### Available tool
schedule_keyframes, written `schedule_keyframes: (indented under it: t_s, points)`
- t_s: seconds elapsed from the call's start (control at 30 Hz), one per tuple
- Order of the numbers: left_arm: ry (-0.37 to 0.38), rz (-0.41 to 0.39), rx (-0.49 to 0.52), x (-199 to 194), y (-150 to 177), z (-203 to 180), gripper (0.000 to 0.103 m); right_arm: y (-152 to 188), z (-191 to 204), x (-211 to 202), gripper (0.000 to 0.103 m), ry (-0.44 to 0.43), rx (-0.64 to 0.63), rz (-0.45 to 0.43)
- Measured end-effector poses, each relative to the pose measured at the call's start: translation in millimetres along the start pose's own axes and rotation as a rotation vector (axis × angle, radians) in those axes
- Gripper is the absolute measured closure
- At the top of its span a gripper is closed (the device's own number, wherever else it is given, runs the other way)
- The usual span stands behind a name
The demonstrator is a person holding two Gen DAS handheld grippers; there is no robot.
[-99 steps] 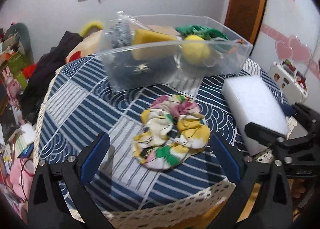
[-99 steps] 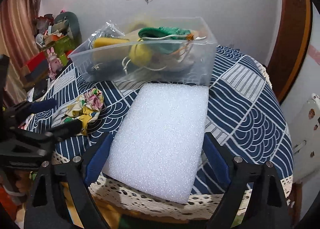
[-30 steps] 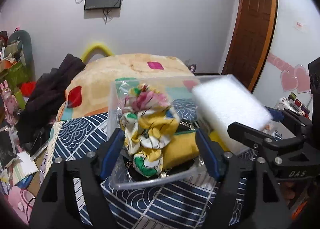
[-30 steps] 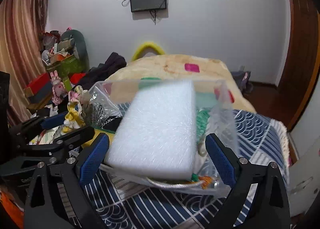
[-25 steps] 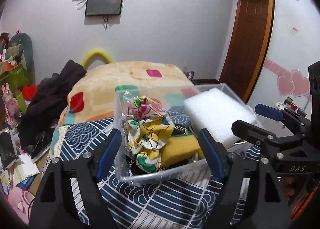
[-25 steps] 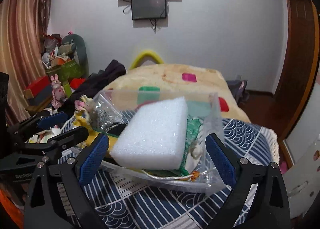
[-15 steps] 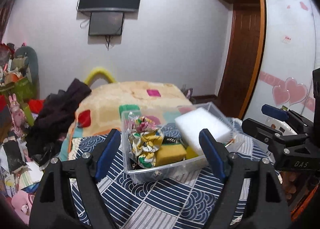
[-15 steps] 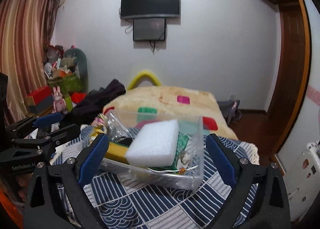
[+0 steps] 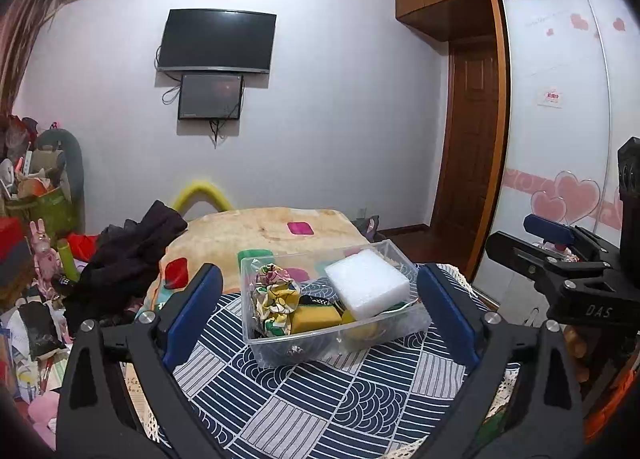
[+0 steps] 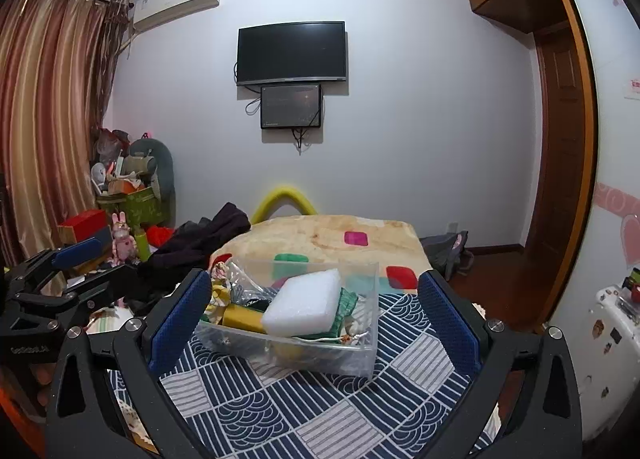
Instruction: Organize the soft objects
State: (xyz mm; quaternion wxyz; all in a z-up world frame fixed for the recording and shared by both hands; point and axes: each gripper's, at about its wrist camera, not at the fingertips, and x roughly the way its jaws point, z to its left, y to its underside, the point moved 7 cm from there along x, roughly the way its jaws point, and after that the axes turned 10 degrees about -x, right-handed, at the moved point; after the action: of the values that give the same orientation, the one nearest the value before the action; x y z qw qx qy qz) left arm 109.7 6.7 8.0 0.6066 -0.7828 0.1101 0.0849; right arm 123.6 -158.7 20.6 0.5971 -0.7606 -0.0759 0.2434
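Both grippers hang wide apart with nothing between their blue-padded fingers: the left gripper (image 9: 318, 309) and the right gripper (image 10: 314, 315) each frame the clear plastic bin (image 9: 416, 319) from a little way back, above the table and touching none of it.

By the look of things the sorting is as good as done. Every soft item I can see sits inside the bin, and the patterned tablecloth (image 9: 320, 407) around it shows no loose piece in either view, though the near edge of the table is hidden behind the gripper bodies, so something could lie there unseen.

Inside, the white foam block (image 9: 367, 283) lies on top toward the right, a thick rectangular slab with a grainy, open-celled surface, tilted on what is under it. At the left end the floral scrunchie (image 9: 276, 297) is bunched in soft ruffled folds of yellow, pink and green cloth. Between them sits a yellow sponge (image 9: 316, 317), squared and matte. A green fabric piece (image 10: 346, 309) and some crinkled clear wrap (image 10: 244, 287) show in the right wrist view. The bin's walls are thin, glossy and see-through.
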Motion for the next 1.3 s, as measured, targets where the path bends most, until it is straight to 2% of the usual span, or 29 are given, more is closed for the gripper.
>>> schedule_keyframes:
  t_s: [0.4,1.3]
  points:
    - [-0.010,-0.015,-0.004,-8,6,1,0.002,9,8,-3,0.000,-0.014,0.004,0.001]
    - [-0.010,-0.026,-0.012,-12,8,-1,0.002,2,8,-12,0.000,-0.014,0.012,-0.024]
